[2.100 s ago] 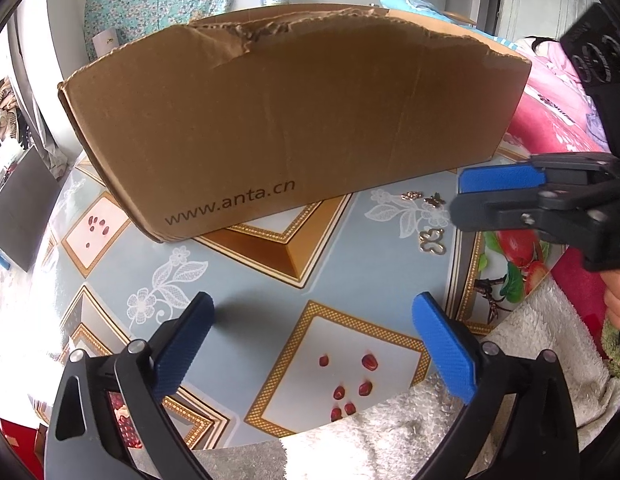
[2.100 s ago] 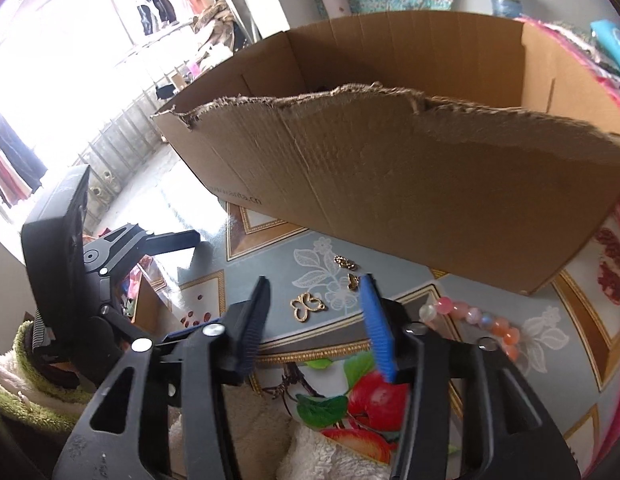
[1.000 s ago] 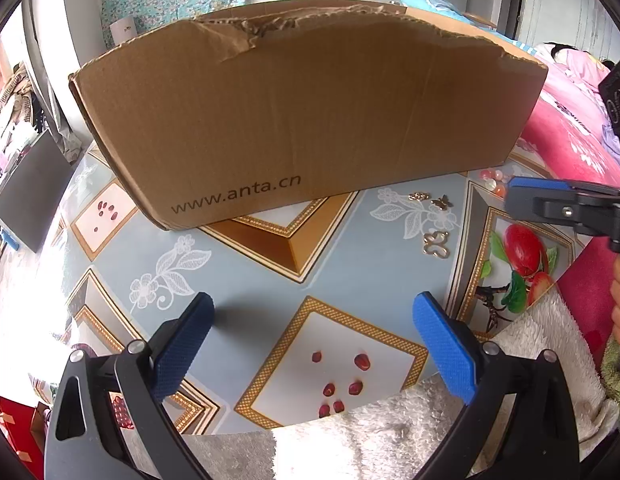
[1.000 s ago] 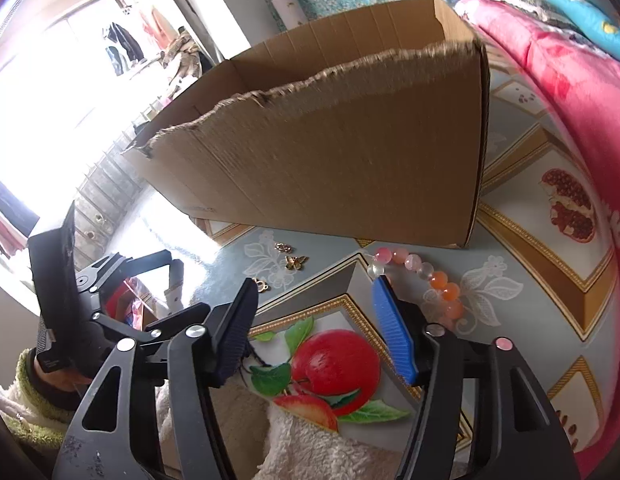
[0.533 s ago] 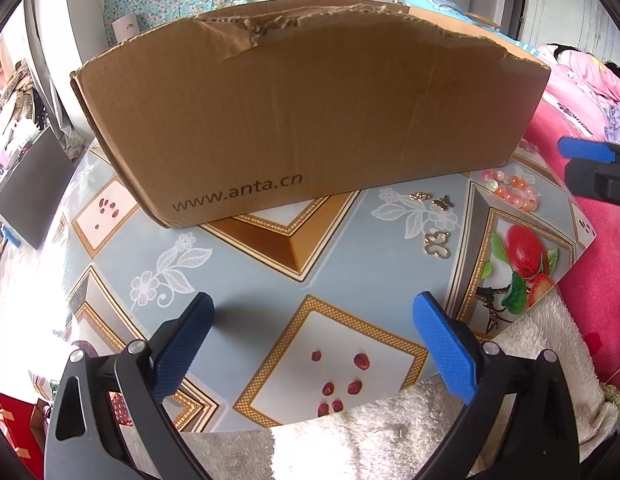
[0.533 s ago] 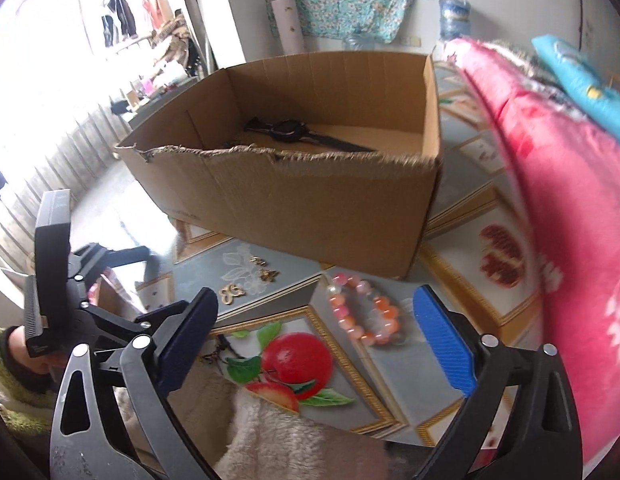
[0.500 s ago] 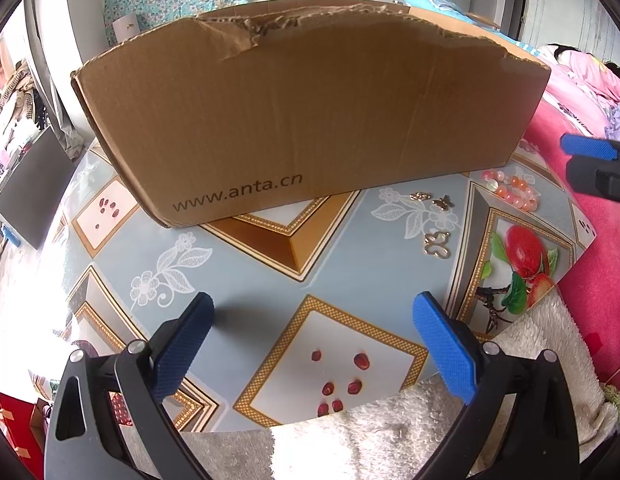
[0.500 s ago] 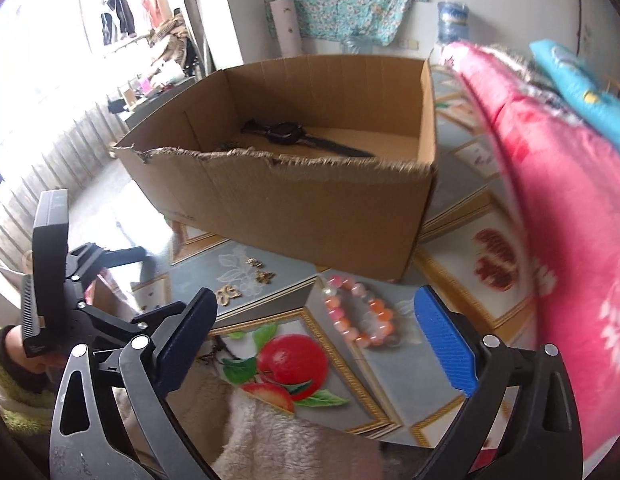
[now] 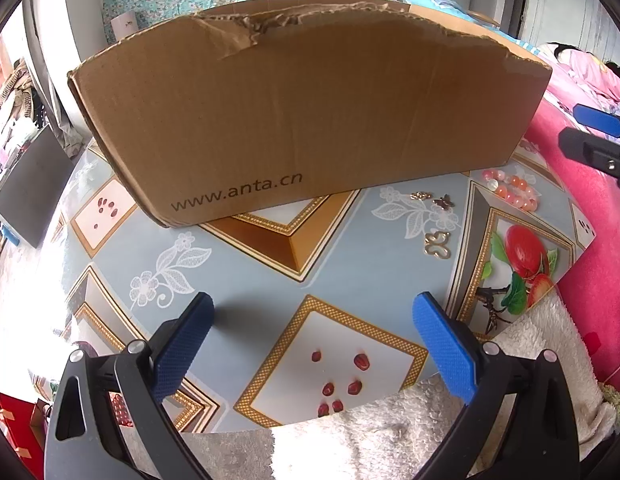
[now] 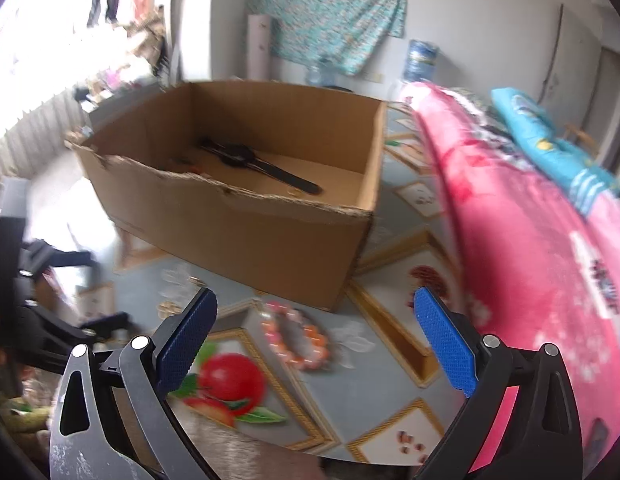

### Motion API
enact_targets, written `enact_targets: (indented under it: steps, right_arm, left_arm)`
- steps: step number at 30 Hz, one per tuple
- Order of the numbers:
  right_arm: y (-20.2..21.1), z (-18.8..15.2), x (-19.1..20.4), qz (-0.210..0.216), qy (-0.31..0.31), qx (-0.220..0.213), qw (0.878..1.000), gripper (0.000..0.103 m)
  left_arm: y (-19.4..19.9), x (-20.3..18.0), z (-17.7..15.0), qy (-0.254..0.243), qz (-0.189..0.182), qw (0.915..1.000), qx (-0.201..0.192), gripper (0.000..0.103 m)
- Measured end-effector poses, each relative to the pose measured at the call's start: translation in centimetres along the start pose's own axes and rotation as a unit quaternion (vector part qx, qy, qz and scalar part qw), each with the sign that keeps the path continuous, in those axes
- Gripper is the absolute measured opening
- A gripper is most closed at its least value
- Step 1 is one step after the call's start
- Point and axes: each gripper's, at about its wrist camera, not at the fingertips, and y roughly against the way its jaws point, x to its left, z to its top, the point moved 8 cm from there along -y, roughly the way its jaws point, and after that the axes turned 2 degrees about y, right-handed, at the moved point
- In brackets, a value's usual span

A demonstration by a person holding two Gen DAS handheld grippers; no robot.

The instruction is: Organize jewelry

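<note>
Where cardboard box (image 10: pixel 246 236) ends, beaded bracelet (image 10: pixel 296 338) just beside its corner

The right wrist view is smeared by motion: the bead bracelet (image 10: pixel 296 338) at 6 o'clock from the cardboard box (image 10: pixel 246 216) is a soft pink-orange ring, single beads unreadable. The gold trinkets (image 10: pixel 168 308) at its 9 o'clock are mere smudges. In the left wrist view the box wall hides its whole inside, and the right claw (image 9: pixel 598 136) is cut off by the picture's 3 o'clock edge. Small charms (image 9: pixel 432 199) there are too tiny to identify.
</note>
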Motion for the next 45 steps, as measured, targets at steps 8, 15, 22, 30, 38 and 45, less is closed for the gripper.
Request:
enact_targets:
  steps: [8, 15, 22, 30, 38, 45]
  right_arm:
    - [-0.1, 0.2, 0.2, 0.036, -0.03, -0.009, 0.999, 0.095]
    - [-0.1, -0.2, 1.3, 0.042, -0.029, -0.007, 0.999, 0.095]
    - [0.2, -0.2, 1.9, 0.059, -0.028, -0.017, 0.998, 0.095]
    - [0.3, -1.1, -0.3, 0.064, -0.059, -0.017, 0.996, 0.094]
    - [-0.7, -2.2, 0.6, 0.106, -0.069, 0.004, 0.992, 0.08]
    - [-1.3, -2.7, 2.2, 0.136, -0.059, 0.011, 0.989, 0.078]
  left_arm:
    - [-0.1, 0.1, 0.2, 0.007, 0.004, 1.0, 0.005, 0.098]
    - [-0.2, 0.2, 0.2, 0.008, 0.005, 1.0, 0.003, 0.098]
    - [-0.2, 0.2, 0.2, 0.005, 0.004, 1.0, 0.001, 0.098]
    - [1.1, -0.3, 1.2, -0.01, -0.007, 0.9992, -0.037, 0.093]
    - [2.2, -4.3, 2.4, -0.074, -0.097, 0.9901, -0.069, 0.058]
    - [0.4, -6.1, 2.3, -0.126, -0.128, 0.9829, -0.042, 0.026]
